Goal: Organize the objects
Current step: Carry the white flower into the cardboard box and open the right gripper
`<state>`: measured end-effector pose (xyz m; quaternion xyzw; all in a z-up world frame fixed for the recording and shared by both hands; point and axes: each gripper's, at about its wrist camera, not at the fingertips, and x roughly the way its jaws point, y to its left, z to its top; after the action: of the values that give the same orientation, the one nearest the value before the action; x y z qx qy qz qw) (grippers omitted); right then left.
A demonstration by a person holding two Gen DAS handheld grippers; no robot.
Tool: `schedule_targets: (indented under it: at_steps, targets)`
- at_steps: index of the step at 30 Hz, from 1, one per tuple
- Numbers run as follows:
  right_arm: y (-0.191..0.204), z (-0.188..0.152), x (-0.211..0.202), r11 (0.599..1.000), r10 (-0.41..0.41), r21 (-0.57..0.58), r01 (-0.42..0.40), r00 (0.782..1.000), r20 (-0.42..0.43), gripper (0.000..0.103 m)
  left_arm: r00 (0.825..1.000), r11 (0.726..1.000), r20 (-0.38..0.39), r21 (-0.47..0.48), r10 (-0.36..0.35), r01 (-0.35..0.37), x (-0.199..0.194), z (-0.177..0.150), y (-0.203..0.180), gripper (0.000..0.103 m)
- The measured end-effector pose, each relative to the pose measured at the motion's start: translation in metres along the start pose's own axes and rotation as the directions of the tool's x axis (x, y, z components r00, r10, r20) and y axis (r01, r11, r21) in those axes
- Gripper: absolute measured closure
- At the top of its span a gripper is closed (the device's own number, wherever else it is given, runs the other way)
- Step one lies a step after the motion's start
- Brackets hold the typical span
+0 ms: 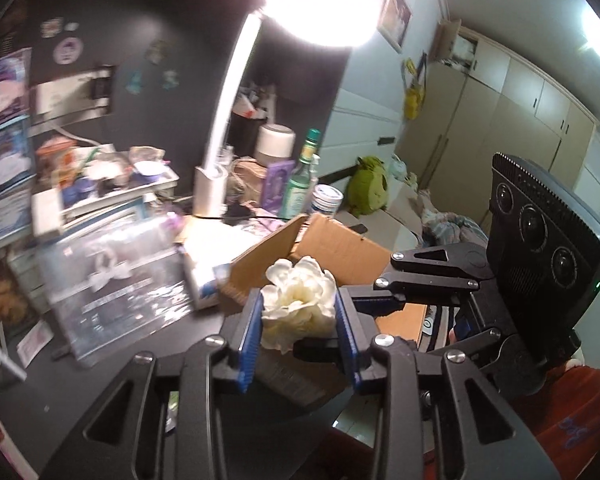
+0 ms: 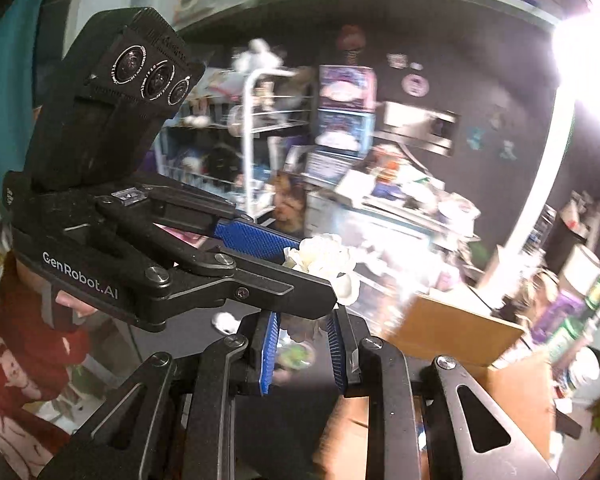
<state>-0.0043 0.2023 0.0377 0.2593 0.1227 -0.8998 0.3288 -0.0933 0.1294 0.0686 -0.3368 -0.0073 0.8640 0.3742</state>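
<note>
A white fabric flower [image 1: 296, 280] sits between the blue pads of my left gripper [image 1: 299, 297], which is shut on its petals. It hangs above the dark desk, in front of an open cardboard box [image 1: 340, 248]. The right wrist view shows the same flower [image 2: 324, 258] in the left gripper [image 2: 300, 276], which crosses in from the left. My right gripper [image 2: 304, 320] sits just under the bloom. Its pads stand close on the flower's green, see-through lower part [image 2: 300, 356]. From the left wrist view, its camera housing [image 1: 540, 240] stands at the right.
A lit white desk lamp [image 1: 220, 140] stands behind the box, with a green bottle [image 1: 300, 188] and jars beside it. A clear plastic case [image 1: 116, 280] lies at the left, and cluttered trays and shelves [image 2: 268, 120] stand behind. A person's red sleeve [image 1: 572, 420] is at the lower right.
</note>
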Motion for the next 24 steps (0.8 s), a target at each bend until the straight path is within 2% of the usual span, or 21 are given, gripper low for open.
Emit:
schedule_targets:
  at_steps: [4, 7, 11, 13, 14, 15, 17, 21, 24]
  targets:
    - [-0.040, -0.010, -0.010, 0.998, -0.007, 0.065, 0.010, 0.999, -0.041, 0.085, 0.998, 1.000, -0.063, -0.012, -0.024, 0.023, 0.038, 0.016, -0.009, 0.071]
    - [-0.063, -0.019, -0.009, 0.995, -0.006, 0.097, 0.016, 0.995, -0.103, 0.085, 0.994, 0.999, -0.106, -0.032, -0.036, 0.032, 0.061, 0.020, -0.010, 0.071]
    - [-0.077, -0.026, 0.001, 0.994, -0.014, 0.102, 0.032, 0.985, -0.174, 0.085, 0.987, 0.999, -0.157, -0.035, -0.022, 0.017, 0.081, 0.024, -0.011, 0.071]
    - [-0.081, -0.028, 0.006, 0.995, -0.021, 0.096, 0.041, 0.979, -0.203, 0.084, 0.984, 1.000, -0.177, -0.031, -0.006, 0.001, 0.086, 0.026, -0.011, 0.065]
    - [-0.082, -0.028, 0.009, 0.995, -0.026, 0.090, 0.046, 0.976, -0.215, 0.079, 0.983, 1.000, -0.184, -0.028, -0.003, -0.002, 0.088, 0.026, -0.011, 0.056]
    - [-0.083, -0.028, 0.012, 0.995, -0.031, 0.081, 0.052, 0.972, -0.234, 0.068, 0.983, 1.000, -0.184, -0.026, -0.001, -0.004, 0.087, 0.027, -0.011, 0.047]
    - [-0.086, -0.030, 0.015, 0.995, -0.041, 0.076, 0.061, 0.968, -0.249, 0.054, 0.985, 1.000, -0.174, -0.016, 0.006, -0.009, 0.084, 0.027, -0.012, 0.040]
    - [-0.092, -0.036, 0.015, 0.994, -0.046, 0.085, 0.070, 0.965, -0.258, 0.050, 0.989, 1.000, -0.150, -0.005, 0.018, -0.019, 0.071, 0.028, -0.011, 0.034]
    - [-0.092, -0.035, 0.010, 0.992, -0.040, 0.109, 0.068, 0.970, -0.239, 0.038, 0.992, 0.999, -0.122, -0.008, 0.033, -0.034, 0.057, 0.029, -0.007, 0.031]
